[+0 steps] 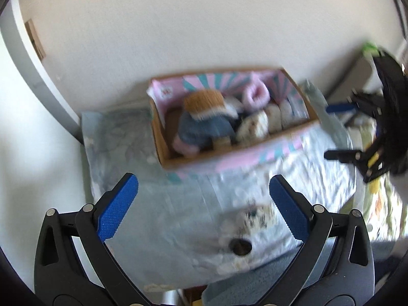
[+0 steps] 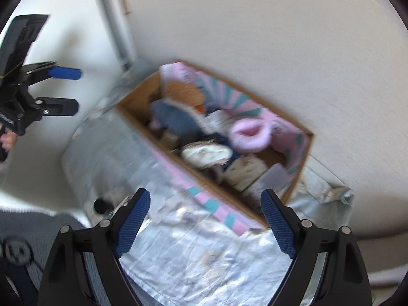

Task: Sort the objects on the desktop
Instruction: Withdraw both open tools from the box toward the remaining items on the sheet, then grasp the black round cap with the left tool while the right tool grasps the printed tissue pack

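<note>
I am looking down through both wrist views at a table draped in a pale blue patterned cloth (image 1: 178, 216), and both pictures are smeared with motion blur. My left gripper (image 1: 204, 204) is standing with its blue-padded fingers wide apart and nothing between them; my right gripper (image 2: 205, 219) is likewise spread wide, holding nothing. In the left wrist view the right gripper is showing at the right edge of the frame, and in the right wrist view the left one is showing at the upper left, its two fingers parted

The cardboard box (image 1: 163, 142) with pink and teal printed flaps is sitting on the cloth in the middle of the left wrist view — against the white wall (image 1: 178, 25). It is holding soft things: a plush toy (image 1: 204, 119) with a tan head and blue-grey body, a pink fluffy ring-shaped item (image 1: 255, 97), and several white rolled bundles (image 1: 255, 127), possibly socks, though the blur is making that uncertain

One more white patterned bundle (image 1: 244, 224) is lying loose on the cloth, in the lower middle of the left wrist view, near the right finger — apart from the box
</note>
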